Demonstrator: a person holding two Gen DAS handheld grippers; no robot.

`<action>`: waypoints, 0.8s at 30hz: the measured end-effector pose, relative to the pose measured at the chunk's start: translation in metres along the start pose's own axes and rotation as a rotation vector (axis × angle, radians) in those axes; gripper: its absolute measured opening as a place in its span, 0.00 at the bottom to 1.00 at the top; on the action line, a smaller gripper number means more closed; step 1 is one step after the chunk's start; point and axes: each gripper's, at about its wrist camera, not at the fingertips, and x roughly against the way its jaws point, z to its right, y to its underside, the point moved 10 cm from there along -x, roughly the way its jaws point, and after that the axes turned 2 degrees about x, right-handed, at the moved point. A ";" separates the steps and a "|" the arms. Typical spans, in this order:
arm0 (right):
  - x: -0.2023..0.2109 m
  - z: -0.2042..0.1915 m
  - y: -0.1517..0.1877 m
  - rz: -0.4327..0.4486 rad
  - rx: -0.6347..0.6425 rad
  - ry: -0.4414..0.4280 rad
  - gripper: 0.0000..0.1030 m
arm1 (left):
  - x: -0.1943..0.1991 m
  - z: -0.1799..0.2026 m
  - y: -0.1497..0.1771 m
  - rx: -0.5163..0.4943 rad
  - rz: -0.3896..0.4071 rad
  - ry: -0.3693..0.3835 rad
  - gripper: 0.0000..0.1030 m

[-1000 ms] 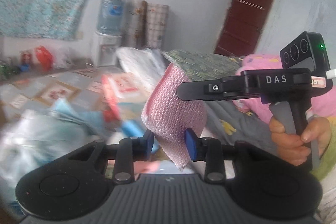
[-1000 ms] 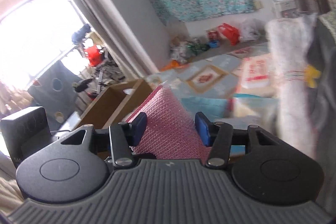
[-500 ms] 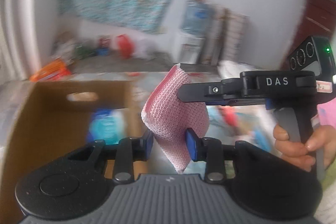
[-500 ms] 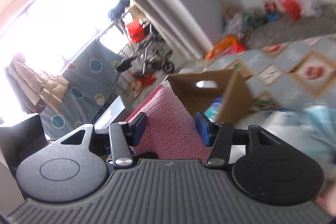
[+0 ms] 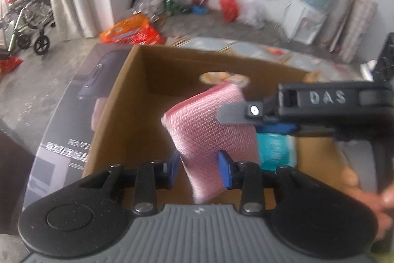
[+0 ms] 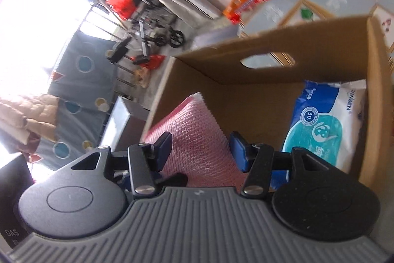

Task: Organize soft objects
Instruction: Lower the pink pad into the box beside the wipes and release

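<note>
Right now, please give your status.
Both claws, left and right, shut on pink sponge. Over cardboard box. Wipes pack inside; drop path clear.

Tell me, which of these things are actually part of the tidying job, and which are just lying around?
Part of the job:
pink mesh sponge
cardboard box
wipes pack
left gripper
right gripper

Just lying about:
wheelchair
orange package
red bag

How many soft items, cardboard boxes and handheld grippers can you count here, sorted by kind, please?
Pink mesh sponge: 1
Wet wipes pack: 1
Cardboard box: 1
Grippers: 2, left gripper and right gripper, both gripping the sponge
Total: 5
</note>
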 end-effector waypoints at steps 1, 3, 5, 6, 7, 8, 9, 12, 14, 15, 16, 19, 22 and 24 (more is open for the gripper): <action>-0.006 0.004 0.002 -0.009 -0.005 0.017 0.50 | -0.011 -0.004 -0.002 0.001 -0.020 -0.008 0.34; -0.015 0.007 0.004 -0.012 0.021 0.055 0.50 | -0.029 -0.008 -0.001 0.010 -0.065 -0.010 0.34; -0.015 0.008 0.006 -0.004 0.050 0.079 0.50 | -0.040 -0.011 0.005 0.008 -0.095 -0.012 0.34; -0.014 0.008 0.005 0.000 0.065 0.085 0.50 | -0.046 -0.010 0.004 0.003 -0.106 -0.016 0.34; -0.011 0.004 0.005 0.010 0.084 0.086 0.50 | -0.052 -0.010 0.005 -0.004 -0.114 -0.020 0.34; -0.005 0.004 0.003 0.019 0.098 0.090 0.50 | -0.055 -0.010 0.010 -0.010 -0.120 -0.024 0.34; 0.000 0.001 0.001 0.030 0.114 0.092 0.51 | -0.058 -0.008 0.012 -0.015 -0.128 -0.030 0.35; 0.017 -0.002 -0.010 0.059 0.150 0.077 0.51 | -0.063 -0.006 0.015 -0.007 -0.132 -0.037 0.35; 0.033 -0.009 -0.011 0.077 0.171 0.051 0.51 | -0.063 -0.006 0.012 0.004 -0.120 -0.035 0.35; 0.042 -0.011 -0.012 0.084 0.183 0.038 0.51 | -0.063 -0.005 0.010 0.007 -0.113 -0.036 0.35; 0.052 -0.010 -0.013 0.089 0.194 0.029 0.51 | -0.064 -0.004 0.008 0.013 -0.105 -0.041 0.37; 0.081 -0.013 -0.011 0.111 0.231 0.015 0.51 | -0.067 -0.005 0.001 0.071 -0.098 -0.060 0.59; 0.108 -0.008 -0.006 0.129 0.247 0.002 0.51 | -0.070 -0.009 -0.004 0.134 -0.101 -0.061 0.70; 0.121 -0.003 -0.003 0.146 0.257 0.010 0.52 | -0.078 -0.010 -0.006 0.163 -0.131 -0.065 0.82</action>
